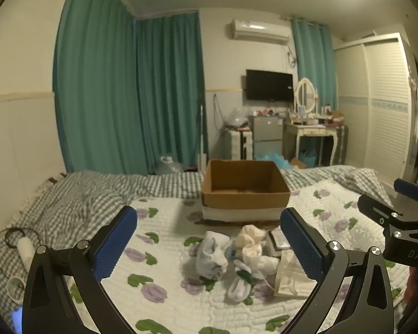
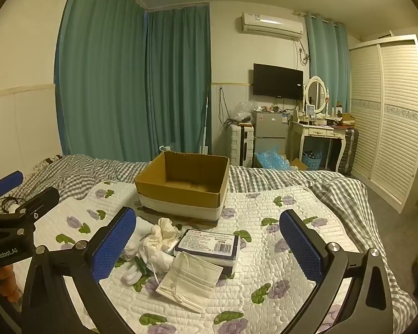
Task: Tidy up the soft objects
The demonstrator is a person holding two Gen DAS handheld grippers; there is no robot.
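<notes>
Nothing Picked Yet: Soft Pile Waits Before an Empty Box

Plainly at the start. Left to right across the bed:

- Left gripper [image 1: 209, 239]: jaws spread wide, nothing between the pads. It hovers above the quilt [image 1: 167, 300], tilted slightly down toward the pile, probably lining up a first pick.
- Sock bundle, grey-white [image 1: 212, 256]: rolled up, lying on the quilt at the pile's left edge.
- Cream cloth wad [image 1: 250, 243]: touching the sock bundle, with a white sock [image 1: 238, 285] trailing toward the camera.
- Tissue pack [image 2: 207, 246]: flat, barcode up, just right of the cloths.
- Face masks [image 2: 191, 278]: pale stack with loose ear loops, overlapping the near edge of the tissue pack.
- Right gripper [image 2: 207, 240]: also spread wide and holding nothing, above the tissue pack and masks.
- Cardboard box [image 1: 245, 192]: open-topped, just behind the pile, inside bare as far as visible. Likely the destination; set close so each carry is short.

Judgement: things are heaped together in front of the box for easy reach by either gripper. The overlapping, limp pieces may drag neighbours along when lifted.
</notes>
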